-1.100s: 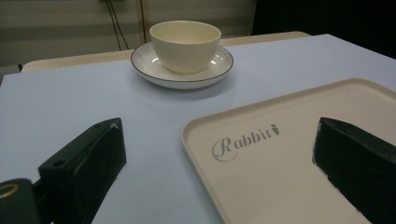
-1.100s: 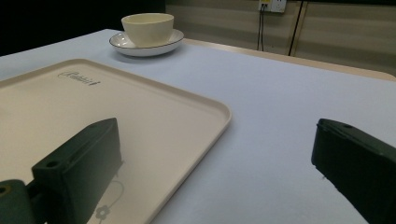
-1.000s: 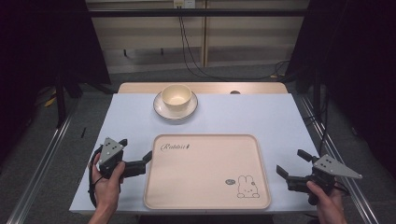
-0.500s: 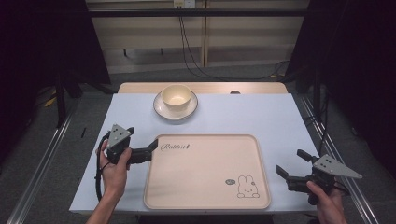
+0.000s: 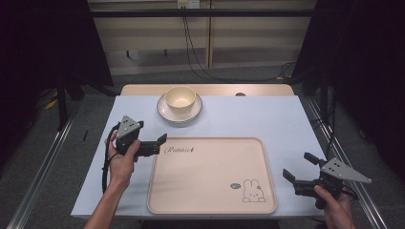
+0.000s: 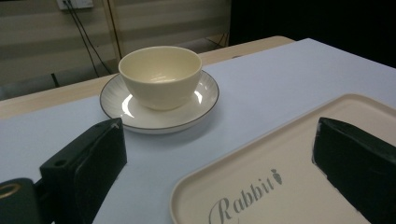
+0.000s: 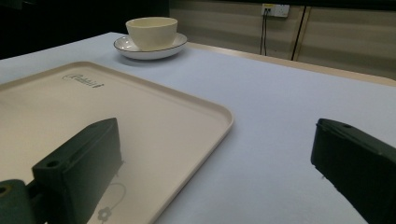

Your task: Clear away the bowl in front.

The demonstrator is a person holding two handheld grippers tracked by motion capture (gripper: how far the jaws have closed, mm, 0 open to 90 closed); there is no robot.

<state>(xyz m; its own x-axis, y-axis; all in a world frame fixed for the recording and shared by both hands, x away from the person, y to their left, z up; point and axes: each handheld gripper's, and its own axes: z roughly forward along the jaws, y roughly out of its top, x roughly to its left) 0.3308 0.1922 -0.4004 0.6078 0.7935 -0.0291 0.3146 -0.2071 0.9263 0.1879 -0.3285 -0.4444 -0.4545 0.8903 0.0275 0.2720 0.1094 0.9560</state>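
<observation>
A cream bowl (image 5: 180,98) sits on a white saucer (image 5: 165,113) at the back middle of the pale blue table (image 5: 267,119). In front of them lies a beige tray (image 5: 210,181) printed with "Rabbit" and a small rabbit; nothing is on it. My left gripper (image 5: 159,144) hovers open at the tray's far left corner, pointing right. Its own view has the bowl (image 6: 160,76) and saucer (image 6: 116,100) ahead, with the tray (image 6: 280,186) corner between the jaws. To the right of the tray, my right gripper (image 5: 299,167) is open; in its view the tray (image 7: 116,107) and the bowl (image 7: 152,27) show.
The table's wooden back strip (image 5: 267,89) lies behind the saucer. Metal floor rails (image 5: 43,167) run along both sides of the table. Cables (image 5: 191,52) hang down the wall behind. Open table surface lies right of the tray and bowl.
My left gripper has moved forward and to the right, from beside the tray's left edge up to its far left corner. The right gripper has stayed where it was.
</observation>
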